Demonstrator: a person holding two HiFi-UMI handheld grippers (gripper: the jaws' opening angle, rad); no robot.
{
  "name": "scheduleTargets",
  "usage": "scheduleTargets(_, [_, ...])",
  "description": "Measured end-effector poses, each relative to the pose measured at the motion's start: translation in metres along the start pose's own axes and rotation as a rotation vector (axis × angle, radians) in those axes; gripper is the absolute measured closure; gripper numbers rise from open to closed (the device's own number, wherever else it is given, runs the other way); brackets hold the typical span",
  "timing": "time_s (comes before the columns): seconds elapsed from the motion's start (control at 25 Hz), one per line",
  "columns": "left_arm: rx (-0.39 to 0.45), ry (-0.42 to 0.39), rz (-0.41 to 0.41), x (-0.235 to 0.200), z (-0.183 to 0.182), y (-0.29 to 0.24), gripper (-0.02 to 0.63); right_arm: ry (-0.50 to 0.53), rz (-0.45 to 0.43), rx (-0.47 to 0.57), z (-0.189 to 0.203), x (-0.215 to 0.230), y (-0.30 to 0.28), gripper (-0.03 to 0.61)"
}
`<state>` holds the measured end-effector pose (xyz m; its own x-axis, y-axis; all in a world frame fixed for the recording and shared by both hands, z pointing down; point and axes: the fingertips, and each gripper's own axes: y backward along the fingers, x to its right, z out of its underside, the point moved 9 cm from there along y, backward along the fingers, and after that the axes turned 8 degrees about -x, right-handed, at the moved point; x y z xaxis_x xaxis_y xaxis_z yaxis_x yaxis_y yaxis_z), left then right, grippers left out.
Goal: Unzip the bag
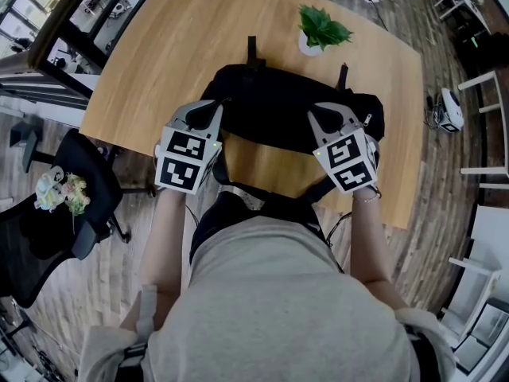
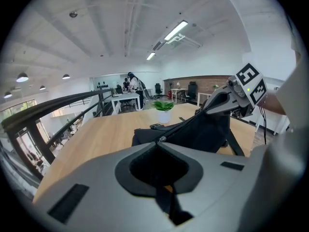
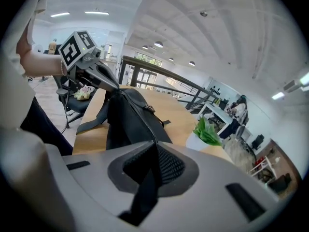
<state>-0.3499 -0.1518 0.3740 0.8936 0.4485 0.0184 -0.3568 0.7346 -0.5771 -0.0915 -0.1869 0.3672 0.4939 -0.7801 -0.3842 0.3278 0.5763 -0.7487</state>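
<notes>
A black bag (image 1: pixel 278 106) lies across the wooden table (image 1: pixel 159 62), stretched between my two grippers. My left gripper (image 1: pixel 215 108) is shut on the bag's left end. In the left gripper view a black strip of the bag (image 2: pixel 203 129) is pinched in the left gripper (image 2: pixel 157 146), and a small metal zip slider (image 2: pixel 162 139) sits just beyond the tips. My right gripper (image 1: pixel 318 111) is shut on the right end. In the right gripper view the zip line (image 3: pixel 145 117) runs from the right gripper (image 3: pixel 155 146) along the bag (image 3: pixel 120 124) toward the left gripper (image 3: pixel 110 83).
A small potted plant (image 1: pixel 318 30) stands on the table behind the bag. A black office chair (image 1: pixel 56 213) holding a small bouquet (image 1: pixel 60 191) is at the lower left, off the table. White stools (image 1: pixel 485 126) stand on the floor to the right.
</notes>
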Motion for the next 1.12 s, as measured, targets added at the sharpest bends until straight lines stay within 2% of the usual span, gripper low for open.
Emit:
scheduleTargets(0.32, [-0.003, 0.103, 0.010, -0.005, 0.008, 0.002, 0.592, 0.000, 0.017, 0.015, -0.001, -0.008, 0.002, 0.546])
scheduleTargets(0.88, [-0.030, 0.112, -0.058, -0.001, 0.013, -0.003, 0.591, -0.085, 0.030, 0.044, 0.002, -0.016, 0.006, 0.511])
scheduleTargets(1.12, [0.011, 0.144, -0.052, 0.002, 0.009, 0.002, 0.589, -0.157, 0.006, 0.092, 0.002, -0.017, 0.012, 0.454])
